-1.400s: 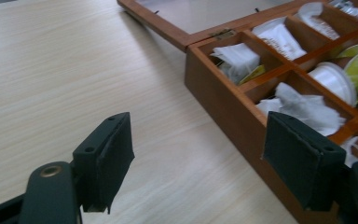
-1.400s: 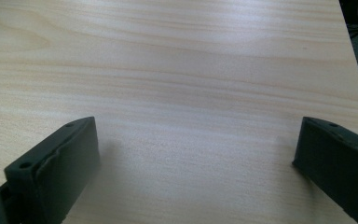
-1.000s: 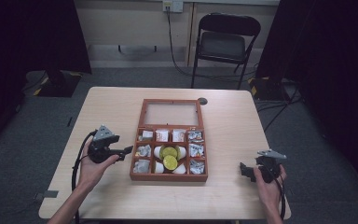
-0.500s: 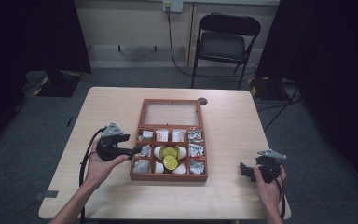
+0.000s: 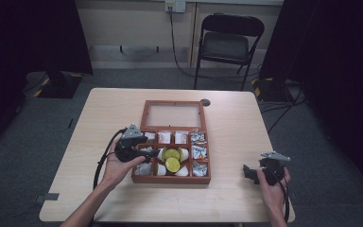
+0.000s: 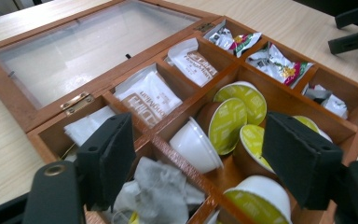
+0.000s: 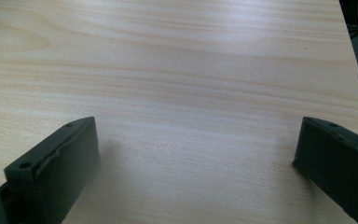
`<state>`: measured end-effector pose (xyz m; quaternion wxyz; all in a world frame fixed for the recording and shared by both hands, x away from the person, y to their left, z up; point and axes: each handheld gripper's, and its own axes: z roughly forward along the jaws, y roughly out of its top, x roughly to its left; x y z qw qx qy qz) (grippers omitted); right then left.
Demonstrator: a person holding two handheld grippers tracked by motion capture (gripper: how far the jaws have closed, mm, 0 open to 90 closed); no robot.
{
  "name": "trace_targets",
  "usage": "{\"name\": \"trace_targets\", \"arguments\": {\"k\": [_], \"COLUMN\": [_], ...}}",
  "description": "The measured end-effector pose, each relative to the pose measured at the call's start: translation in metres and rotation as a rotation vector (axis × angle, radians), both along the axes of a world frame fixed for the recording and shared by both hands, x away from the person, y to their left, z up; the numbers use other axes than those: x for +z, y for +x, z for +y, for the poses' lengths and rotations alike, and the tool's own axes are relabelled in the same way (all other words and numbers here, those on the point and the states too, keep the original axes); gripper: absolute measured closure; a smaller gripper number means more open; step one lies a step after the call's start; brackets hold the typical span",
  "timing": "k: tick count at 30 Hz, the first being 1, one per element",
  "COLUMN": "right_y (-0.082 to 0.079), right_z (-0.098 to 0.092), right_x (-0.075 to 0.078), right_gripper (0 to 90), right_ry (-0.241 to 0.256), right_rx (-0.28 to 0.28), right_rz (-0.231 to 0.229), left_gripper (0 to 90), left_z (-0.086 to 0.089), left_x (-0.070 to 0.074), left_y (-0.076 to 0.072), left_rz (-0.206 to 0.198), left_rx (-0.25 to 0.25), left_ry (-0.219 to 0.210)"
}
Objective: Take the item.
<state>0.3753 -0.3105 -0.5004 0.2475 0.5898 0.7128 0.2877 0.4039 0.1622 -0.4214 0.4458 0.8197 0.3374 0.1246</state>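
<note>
My left gripper (image 5: 144, 150) has just come in over the wooden box (image 5: 171, 179).

A second ago it hung off the box's left side; now its jaws stand wide apart over the box's near-left compartments, straddling the divider between the crumpled tea bags (image 6: 161, 186) and the green-lidded capsules (image 6: 230, 123), holding nothing. I judge a pick from the box is next. My right gripper (image 5: 249, 173), also spread and empty, rests on the table (image 7: 182, 70), well right of the box.

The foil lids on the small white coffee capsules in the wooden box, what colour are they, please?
Yellow-green foil lids, clearest in the left gripper view.
</note>
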Motion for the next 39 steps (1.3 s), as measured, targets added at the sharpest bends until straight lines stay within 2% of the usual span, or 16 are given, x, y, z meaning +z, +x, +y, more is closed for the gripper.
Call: {"name": "trace_targets", "arguments": {"k": [1, 4, 8, 9, 12, 15, 19, 20, 24, 28, 30, 36, 39], "right_y": [0.000, -0.001, -0.001, -0.002, -0.002, -0.001, -0.001, 0.000, 0.000, 0.000, 0.000, 0.000, 0.000], "right_z": [0.000, 0.003, 0.006, 0.007, 0.008, 0.010, 0.012, 0.012, 0.012, 0.012, 0.012, 0.012, 0.012], "right_x": [0.000, 0.000, 0.000, 0.000, 0.000, 0.000, 0.000, 0.000, 0.000, 0.000, 0.000, 0.000, 0.000], "right_gripper": [0.0, 0.0, 0.0, 0.0, 0.0, 0.0, 0.0, 0.0, 0.0, 0.0, 0.0, 0.0, 0.0], "right_ry": [-0.001, 0.001, 0.000, 0.002, 0.001, -0.001, 0.000, 0.001, 0.001, 0.000, 0.000, 0.000, 0.000], "right_rx": [0.001, 0.017, 0.043, 0.049, 0.061, 0.076, 0.078, 0.078, 0.078, 0.079, 0.079, 0.078, 0.078], "right_rz": [0.001, -0.001, 0.000, 0.001, 0.000, -0.002, 0.000, 0.000, 0.000, 0.000, 0.000, 0.001, 0.001], "left_gripper": [23.0, 22.0, 21.9, 25.7, 27.3, 27.3, 27.1, 27.0, 28.2, 31.2, 33.3, 39.2, 39.2], "left_z": [-0.002, -0.008, -0.015, -0.018, -0.025, -0.033, -0.045, -0.047, -0.051, -0.058, -0.059, -0.059, -0.062], "left_x": [0.000, -0.003, -0.004, -0.005, -0.006, -0.009, -0.012, -0.012, -0.015, -0.022, -0.024, -0.032, -0.033], "left_y": [0.000, 0.000, 0.001, 0.002, 0.002, 0.003, 0.008, 0.009, 0.009, 0.004, 0.002, 0.004, 0.003], "left_rz": [0.000, 0.011, 0.013, 0.008, -0.005, 0.001, 0.039, 0.038, 0.068, 0.075, 0.061, 0.092, 0.099], "left_rx": [-0.012, -0.030, -0.038, -0.041, -0.047, -0.080, -0.099, -0.100, -0.132, -0.183, -0.192, -0.214, -0.234], "left_ry": [0.014, 0.019, 0.006, 0.001, 0.020, 0.046, 0.052, 0.064, 0.055, 0.128, 0.161, 0.158, 0.191]}}
